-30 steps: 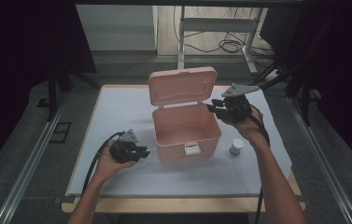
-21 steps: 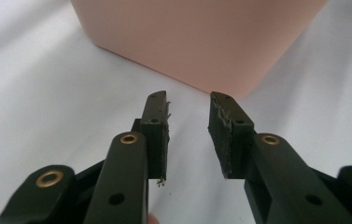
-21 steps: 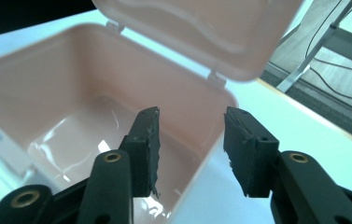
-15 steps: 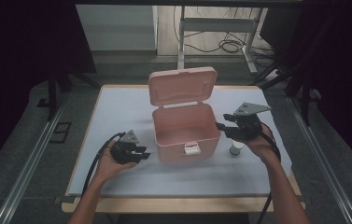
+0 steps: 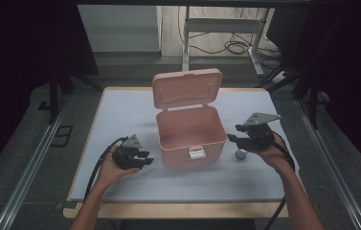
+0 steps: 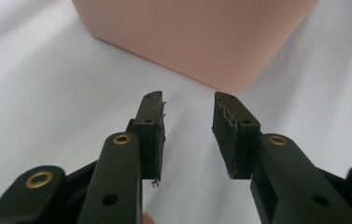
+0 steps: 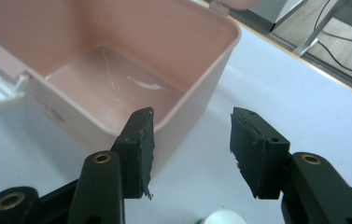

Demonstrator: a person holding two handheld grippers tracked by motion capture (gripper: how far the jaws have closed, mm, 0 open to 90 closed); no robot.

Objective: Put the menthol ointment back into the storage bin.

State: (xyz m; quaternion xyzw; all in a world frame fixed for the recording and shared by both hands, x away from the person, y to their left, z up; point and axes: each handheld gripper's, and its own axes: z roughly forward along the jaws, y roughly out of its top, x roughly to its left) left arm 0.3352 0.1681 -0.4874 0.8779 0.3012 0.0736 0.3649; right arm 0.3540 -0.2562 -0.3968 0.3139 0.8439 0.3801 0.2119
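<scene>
Just below and ahead of the right gripper (image 5: 233,138) a small white-capped bottle (image 5: 241,154) stands on the surface (image 5: 120,110), beside the open pink box (image 5: 191,139). Both grippers have just been opening, nothing between them; the left gripper (image 5: 147,160) rests near the box. Likely light, stiff and slippery, the bottle wants a grip across its body

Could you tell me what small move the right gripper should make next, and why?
Probably lower the right gripper onto the small white-capped bottle and close on it. Its jaws have just been opening and hold nothing, the bottle stands on the table just below them, and the pink box beside it is open and looks empty, ready to receive it.
</scene>
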